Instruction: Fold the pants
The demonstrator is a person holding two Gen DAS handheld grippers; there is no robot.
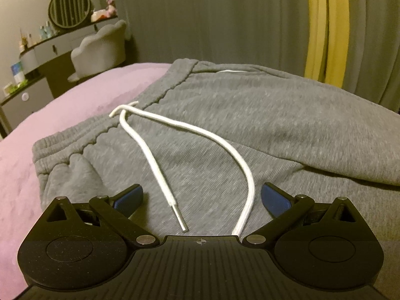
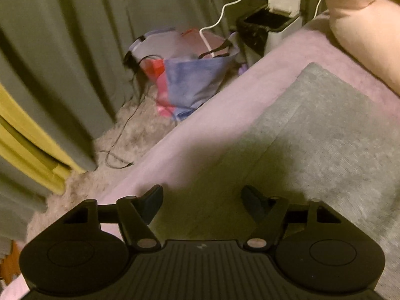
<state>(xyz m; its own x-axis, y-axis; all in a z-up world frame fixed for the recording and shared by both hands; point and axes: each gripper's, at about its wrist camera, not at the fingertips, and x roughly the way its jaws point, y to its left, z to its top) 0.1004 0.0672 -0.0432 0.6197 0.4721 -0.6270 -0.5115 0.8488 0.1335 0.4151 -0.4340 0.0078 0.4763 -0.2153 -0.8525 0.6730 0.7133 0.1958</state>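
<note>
Grey sweatpants [image 1: 250,115] lie on a pink bed [image 1: 75,105], waistband [image 1: 82,140] to the left, with a white drawstring [image 1: 200,135] trailing toward me. A fold of grey cloth lies over them at the right. My left gripper [image 1: 201,200] is open and empty, just above the pants by the drawstring ends. In the right wrist view a grey pant leg [image 2: 325,130] stretches away over the pink bed [image 2: 225,105]. My right gripper [image 2: 201,201] is open and empty, above the near part of that leg, close to the bed's edge.
A dressing table with a round mirror [image 1: 70,6] and a grey chair [image 1: 100,47] stand behind the bed. Grey and yellow curtains [image 1: 325,25] hang behind. Beside the bed lie a blue bag [image 2: 190,75], a bin [image 2: 262,30], cables and a fluffy rug [image 2: 130,135]. A pink pillow [image 2: 362,32] sits at the far right.
</note>
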